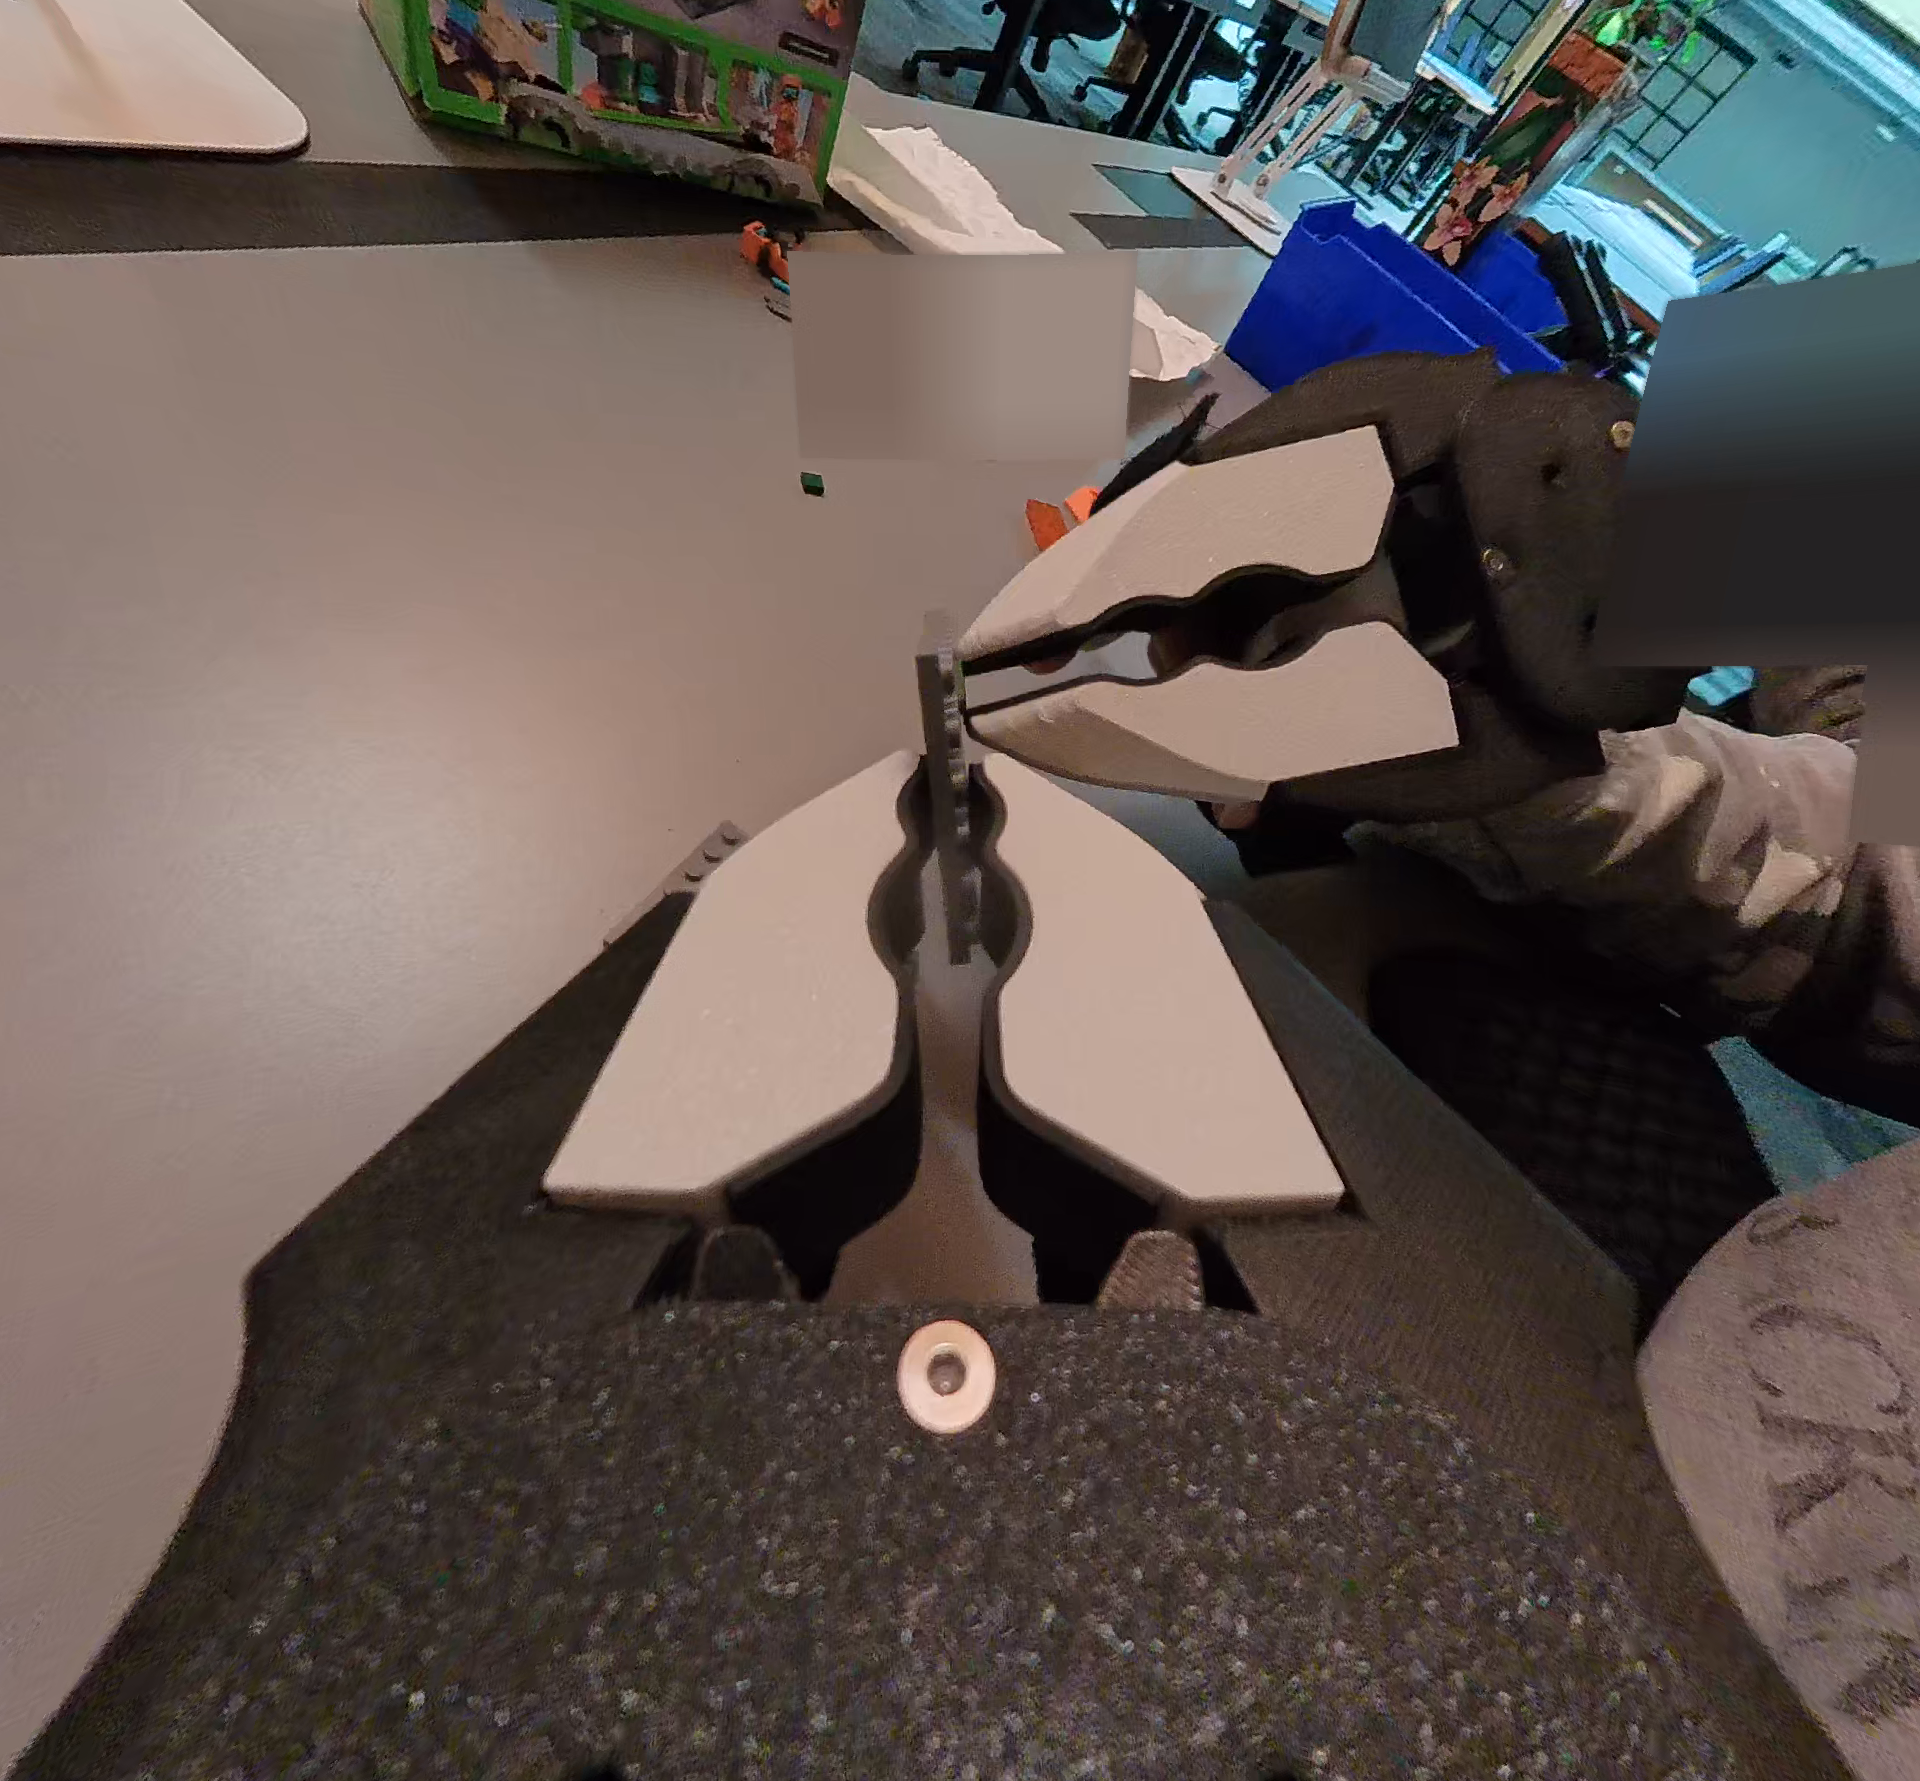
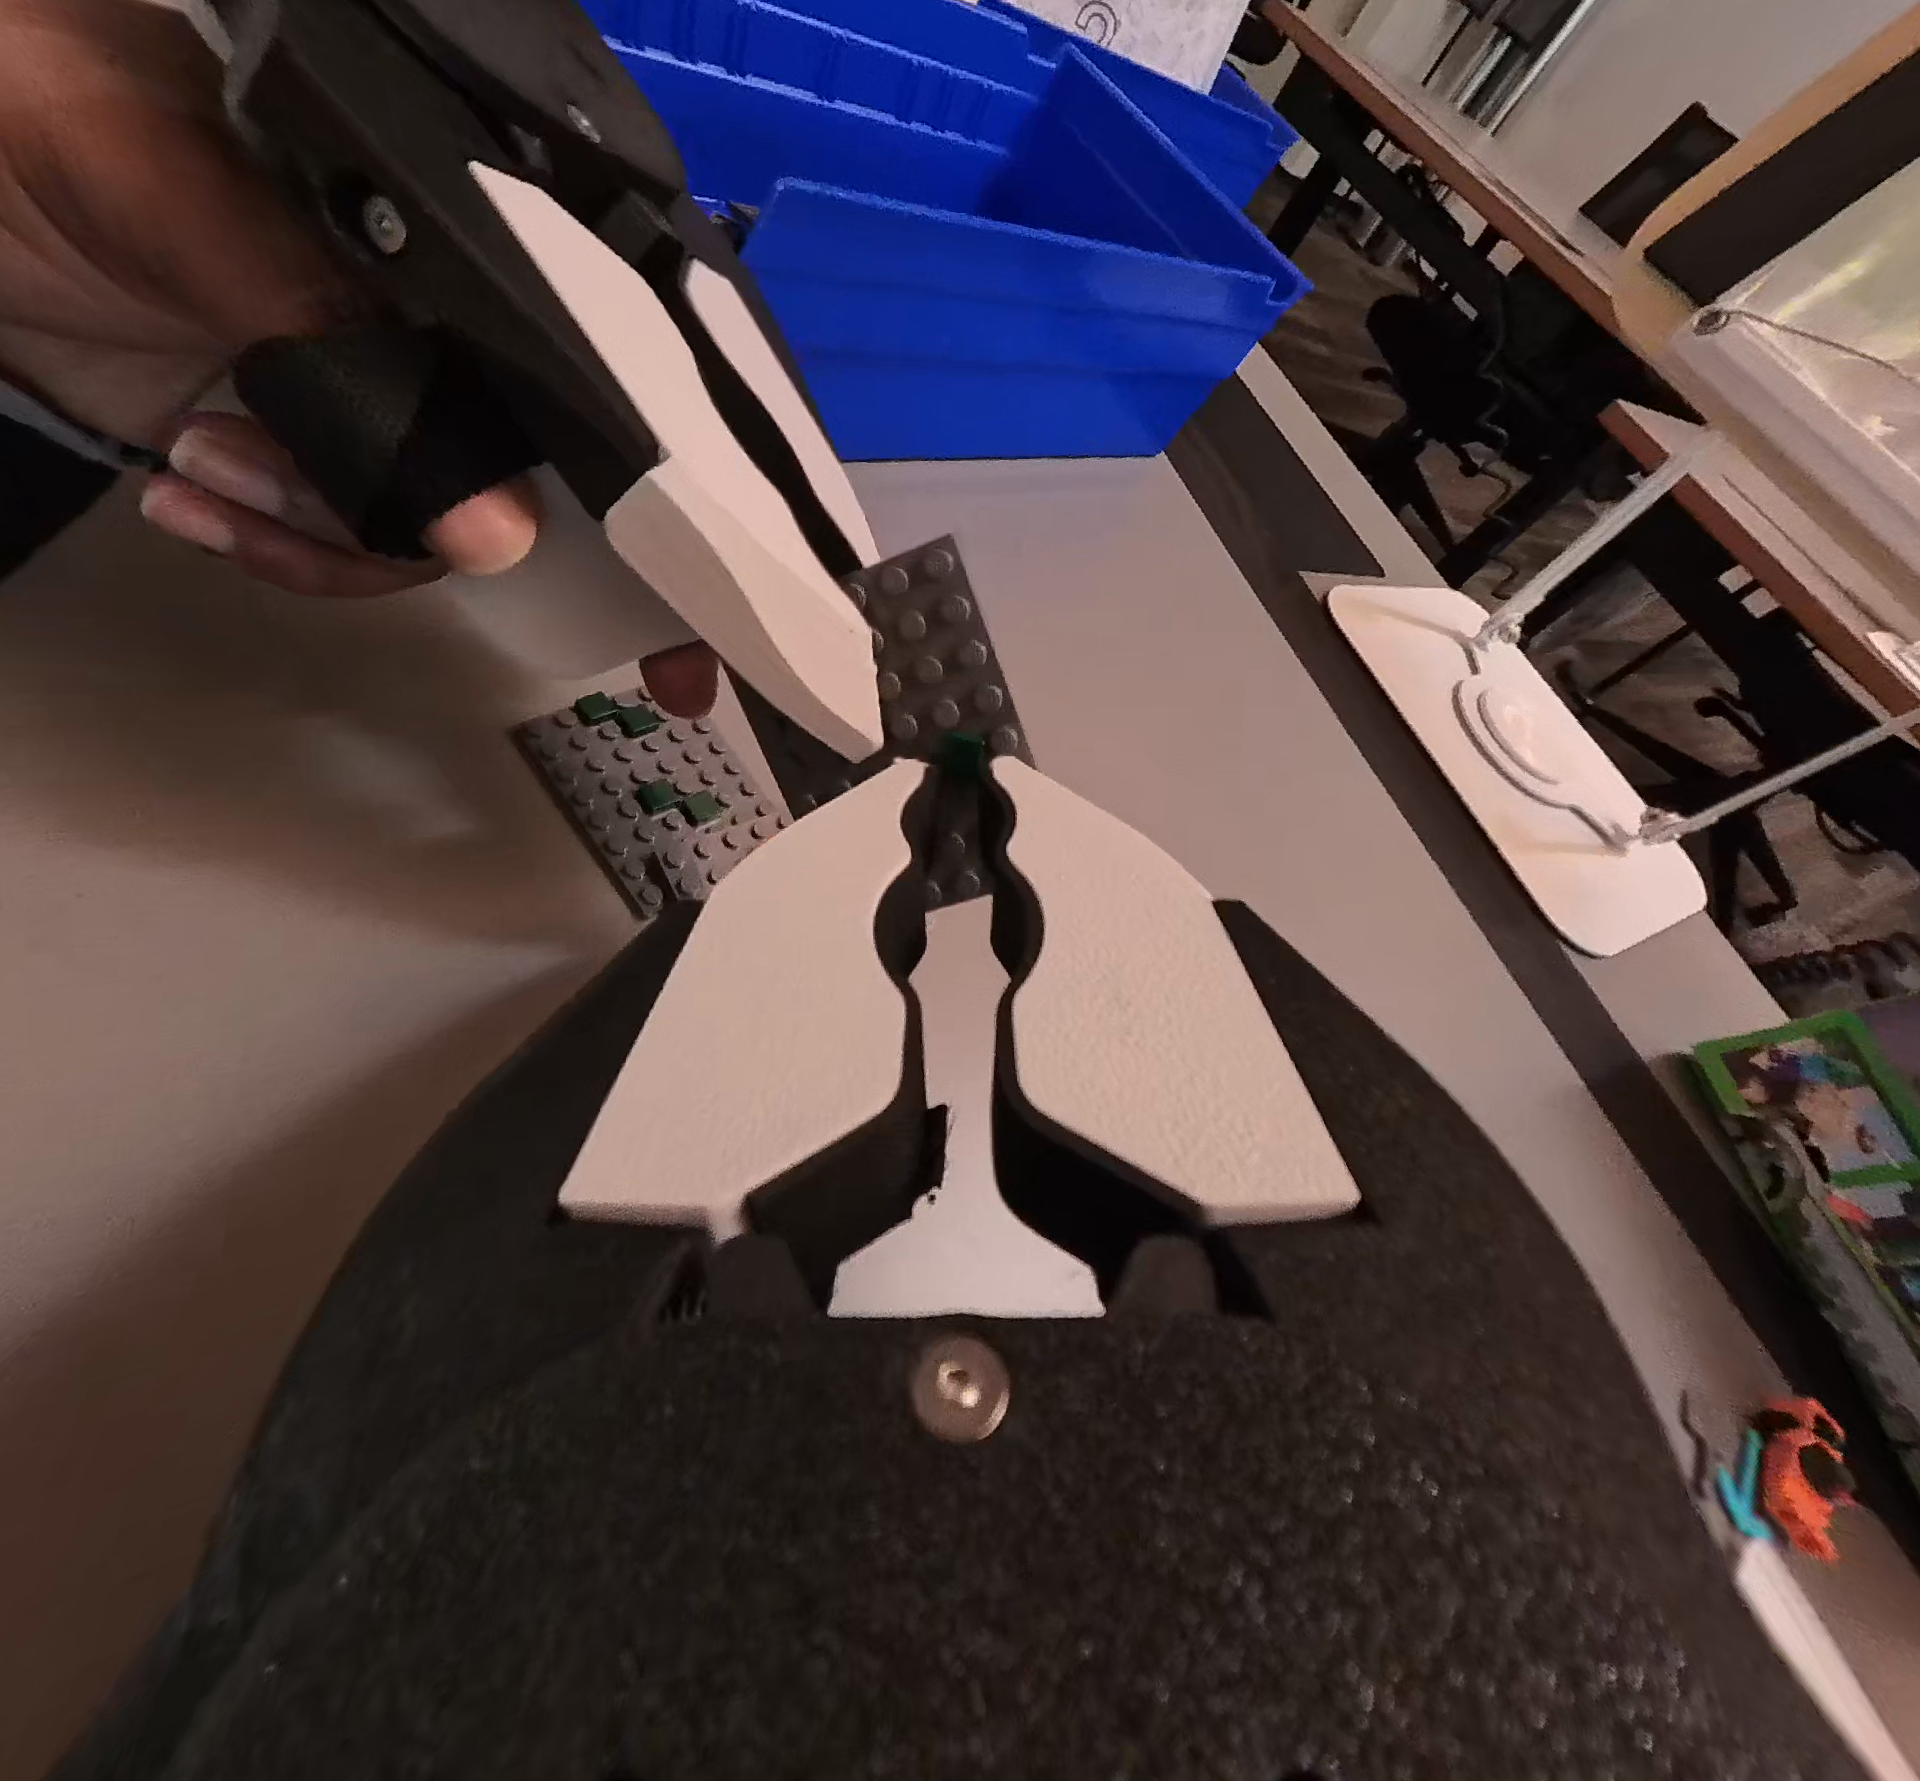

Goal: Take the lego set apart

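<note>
My left gripper (image 1: 948, 767) is shut on a dark grey lego plate (image 1: 940, 723) and holds it on edge above the table. My right gripper (image 1: 966, 687) comes in from the right with its tips against the plate's studded face. In the right wrist view the right gripper (image 2: 958, 777) is shut on a small green piece (image 2: 958, 752) that sits on the plate (image 2: 935, 630). The left gripper (image 2: 871, 661) grips the plate's left side there. A second grey baseplate (image 2: 644, 796) with green tiles lies flat on the table below.
Blue bins (image 2: 987, 308) stand just beyond the plate. The lego box (image 1: 623, 17) and a white lamp base (image 1: 125, 58) are at the back. A loose green piece (image 1: 812, 484), orange pieces (image 1: 1060, 518) and an orange figure (image 2: 1792, 1466) lie on the table. My left and right fingertips are right by each other.
</note>
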`<state>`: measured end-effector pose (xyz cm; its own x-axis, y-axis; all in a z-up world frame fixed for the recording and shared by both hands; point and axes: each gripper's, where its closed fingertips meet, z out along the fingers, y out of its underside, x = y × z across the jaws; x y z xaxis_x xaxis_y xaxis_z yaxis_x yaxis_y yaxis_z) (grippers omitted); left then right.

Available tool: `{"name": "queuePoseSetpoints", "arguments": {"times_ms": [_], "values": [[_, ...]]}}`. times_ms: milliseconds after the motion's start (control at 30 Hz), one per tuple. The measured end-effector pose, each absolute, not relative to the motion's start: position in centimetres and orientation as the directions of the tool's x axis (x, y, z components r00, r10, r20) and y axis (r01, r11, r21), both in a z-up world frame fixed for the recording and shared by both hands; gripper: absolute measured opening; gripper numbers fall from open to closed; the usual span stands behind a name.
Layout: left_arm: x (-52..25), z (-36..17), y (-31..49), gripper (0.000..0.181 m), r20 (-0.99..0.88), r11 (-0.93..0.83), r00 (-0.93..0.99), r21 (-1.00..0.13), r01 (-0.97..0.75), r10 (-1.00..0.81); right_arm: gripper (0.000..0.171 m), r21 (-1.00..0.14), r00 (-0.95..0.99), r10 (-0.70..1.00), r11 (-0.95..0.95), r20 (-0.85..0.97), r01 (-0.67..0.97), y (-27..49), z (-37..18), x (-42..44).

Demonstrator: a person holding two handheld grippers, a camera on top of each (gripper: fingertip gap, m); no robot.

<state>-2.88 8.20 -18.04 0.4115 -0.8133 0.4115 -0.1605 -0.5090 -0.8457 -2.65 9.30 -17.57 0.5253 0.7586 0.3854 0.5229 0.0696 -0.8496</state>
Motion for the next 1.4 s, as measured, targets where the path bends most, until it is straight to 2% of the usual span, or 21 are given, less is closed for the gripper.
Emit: {"name": "queuePoseSetpoints", "arguments": {"times_ms": [100,233,467,700,1000,1067,1167,1300,1400], "values": [[-2.8,-18.2,8.2,0.007,0.397,-0.5,0.427,-0.851,-0.161,-0.812,0.007,-0.849,0.552,0.752,0.021,0.362,0.528,9.5,-17.8,-2.8],[-2.8,-18.0,8.0,0.009,0.267,-0.394,0.454,-0.894,-0.213,-0.85,0.007,-0.86,0.581,0.746,-0.022,0.326,0.51,9.5,-17.5,-2.8],[-2.6,-18.1,7.3,0.009,0.08,-0.236,0.421,-0.912,-0.335,-0.903,0.007,-0.797,0.5,0.752,0.057,0.43,0.601,8.7,-17.5,-2.7],[-2.5,-18.8,6.6,0.012,-0.044,-0.136,0.37,-0.884,-0.447,-0.928,0.006,-0.78,0.477,0.76,0.062,0.441,0.622,8.3,-18.1,-2.6],[-2.5,-19.3,7.2,0.007,-0.021,-0.172,0.403,-0.884,-0.435,-0.915,0.005,-0.856,0.554,0.754,0.023,0.353,0.516,8.2,-18.3,-2.1],[-2.6,-19.7,7.4,0.005,-0.014,-0.189,0.417,-0.878,-0.441,-0.909,0.0,-0.879,0.555,0.771,0.013,0.312,0.476,7.9,-18.2,-2.4],[-2.8,-19.7,7.8,0.005,0.013,-0.223,0.448,-0.88,-0.419,-0.894,0.0,-0.86,0.55,0.757,0.033,0.354,0.508,8.0,-18.4,-2.6],[-3.2,-19.5,8.4,0.005,0.056,-0.263,0.472,-0.885,-0.384,-0.88,0.0,-0.884,0.593,0.736,0.014,0.325,0.466,8.5,-18.0,-2.0],[-2.9,-19.6,8.1,0.005,0.08,-0.28,0.47,-0.884,-0.373,-0.879,0.009,-0.885,0.586,0.745,0.013,0.319,0.466,8.4,-18.0,-2.3]]}}
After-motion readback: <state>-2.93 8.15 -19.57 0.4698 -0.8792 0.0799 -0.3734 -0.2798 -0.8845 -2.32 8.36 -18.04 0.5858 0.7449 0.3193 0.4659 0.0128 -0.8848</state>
